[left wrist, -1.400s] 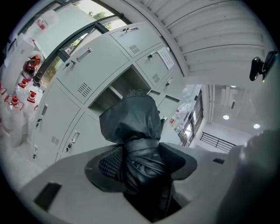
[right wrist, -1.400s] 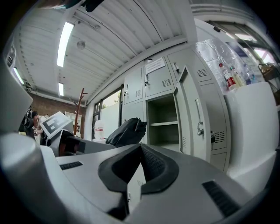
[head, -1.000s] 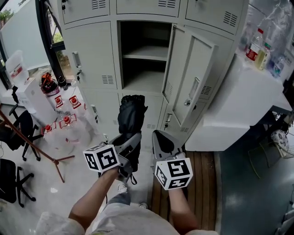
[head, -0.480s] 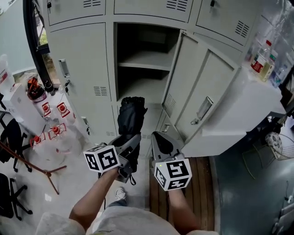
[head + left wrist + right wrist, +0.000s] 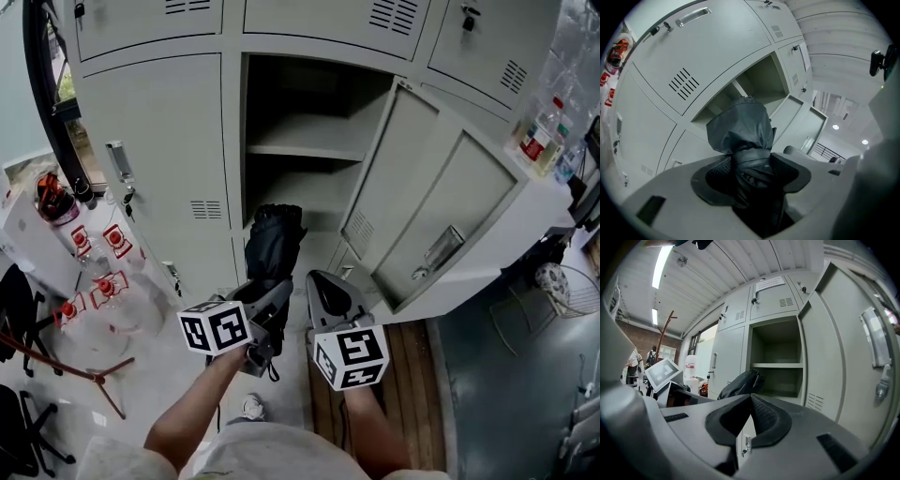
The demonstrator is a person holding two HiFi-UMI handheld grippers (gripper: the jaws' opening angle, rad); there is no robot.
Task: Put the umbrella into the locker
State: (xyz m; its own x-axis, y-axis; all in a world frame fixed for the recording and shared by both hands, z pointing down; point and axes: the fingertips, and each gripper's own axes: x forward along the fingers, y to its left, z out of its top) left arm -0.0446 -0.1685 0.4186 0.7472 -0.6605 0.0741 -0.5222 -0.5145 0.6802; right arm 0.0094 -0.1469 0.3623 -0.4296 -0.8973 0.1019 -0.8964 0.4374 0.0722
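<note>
Ahead of the left gripper [image 5: 267, 298] stands the open locker [image 5: 302, 150]. That gripper's jaws clamp the folded black umbrella [image 5: 272, 242], its long axis pointing far toward the space under the 1 shelf, the tip seemingly short of it. The right gripper [image 5: 330, 286], jaws together and empty, sits just beside; only its view shows the umbrella side-on.

Pale floor [image 5: 178, 375]: clear red-cap jugs [image 5: 105, 289] at left, wood planks [image 5: 422, 394] at rt below open locker [image 5: 309, 150]. White counter [image 5: 551, 192]: bottles [image 5: 534, 141] on far corner.
</note>
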